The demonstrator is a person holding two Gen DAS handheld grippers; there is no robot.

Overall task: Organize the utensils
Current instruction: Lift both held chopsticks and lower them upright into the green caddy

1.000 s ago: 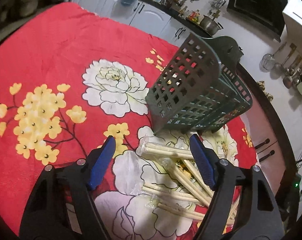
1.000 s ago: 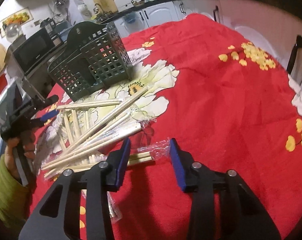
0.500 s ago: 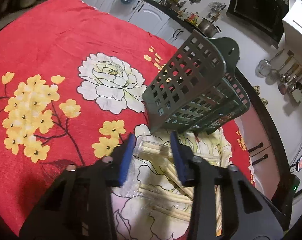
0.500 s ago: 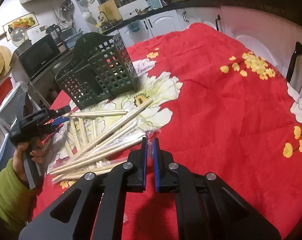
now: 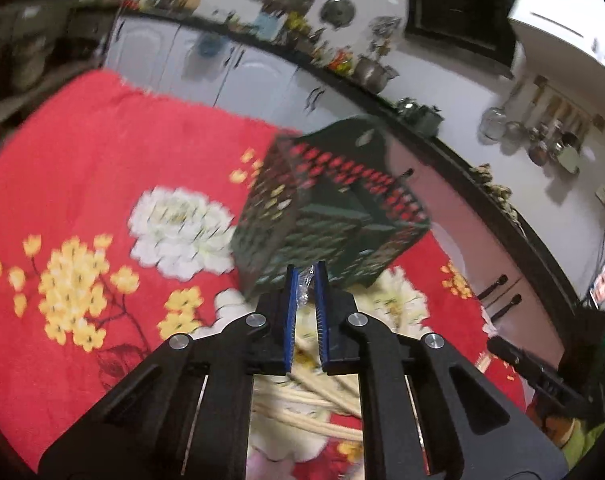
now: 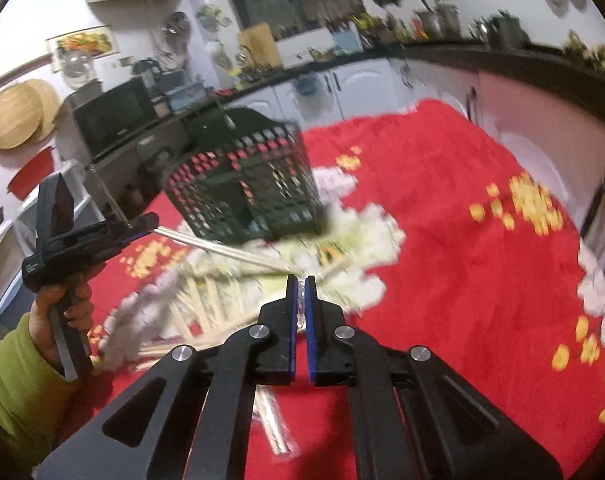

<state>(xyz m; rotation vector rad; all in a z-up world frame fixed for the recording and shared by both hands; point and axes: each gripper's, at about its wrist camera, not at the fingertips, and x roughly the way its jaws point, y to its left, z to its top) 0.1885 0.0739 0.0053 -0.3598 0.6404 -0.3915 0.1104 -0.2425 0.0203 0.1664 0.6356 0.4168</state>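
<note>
Both tools, wide apart a second ago, have closed: the left tool [image 5: 305, 276] on crinkled clear plastic wrapping [image 5: 305, 283], the right tool [image 6: 300, 280] likewise (both views blurred), each lifting wrapped pale wooden chopsticks [image 6: 226, 253] off the desk.

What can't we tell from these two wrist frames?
- Left view: the basket is motion-blurred, so whether anything is inside is unclear.
- Left view: the left gripper pinches clear wrapper; its own body hides what the wrapper holds.
- Right view: the right gripper pinches clear wrapper too; the chopsticks on the cloth are too smeared to count.
- Right view: the chopsticks in the left gripper blur out mid-length; their far end is lost.
</note>
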